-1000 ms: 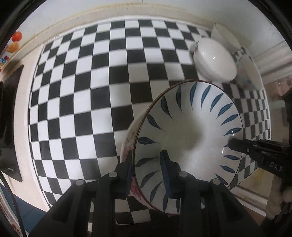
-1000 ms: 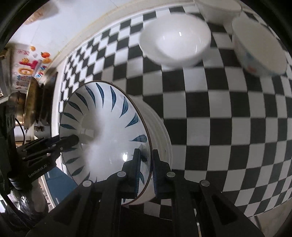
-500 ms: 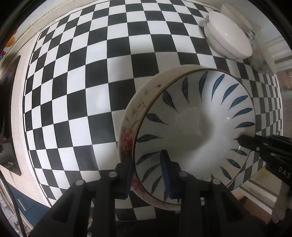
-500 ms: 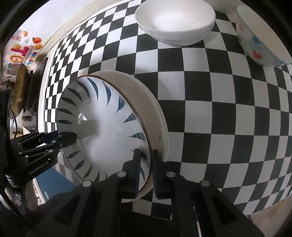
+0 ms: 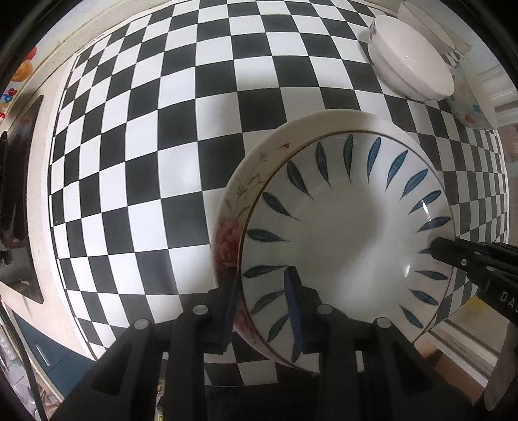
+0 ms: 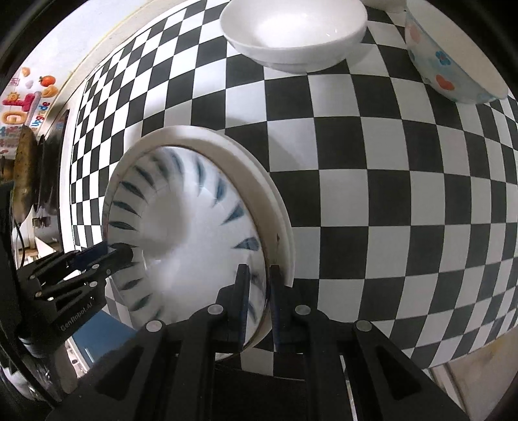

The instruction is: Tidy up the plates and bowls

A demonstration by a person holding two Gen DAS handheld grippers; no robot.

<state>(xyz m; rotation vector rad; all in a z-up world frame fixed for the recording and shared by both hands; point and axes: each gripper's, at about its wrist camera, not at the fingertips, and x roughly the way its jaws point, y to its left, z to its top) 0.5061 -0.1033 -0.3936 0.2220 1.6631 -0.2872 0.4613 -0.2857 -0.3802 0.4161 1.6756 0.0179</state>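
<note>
A white bowl with blue leaf marks (image 5: 349,233) sits nested inside a cream bowl with a pink flower print (image 5: 259,162). The pair is low over the checkered tablecloth (image 5: 145,145); whether it touches the cloth I cannot tell. My left gripper (image 5: 262,291) is shut across both rims, one finger outside the flowered wall and one inside the leaf bowl. My right gripper (image 6: 259,285) is shut on the leaf bowl's (image 6: 181,233) opposite rim, with the cream rim (image 6: 252,168) just beyond it. Each view shows the other gripper: the right one (image 5: 437,246), the left one (image 6: 119,252).
A plain white bowl (image 6: 294,29) stands at the far side of the cloth, with a pale bowl with coloured flowers (image 6: 453,64) to its right and another white bowl (image 5: 424,19) behind. A dark appliance (image 5: 19,194) lies off the table's left edge.
Both grippers have come down with the nested bowls, and the cloth now looks closer. The bowls have levelled out from a steeper tilt. Both grips are unchanged.
</note>
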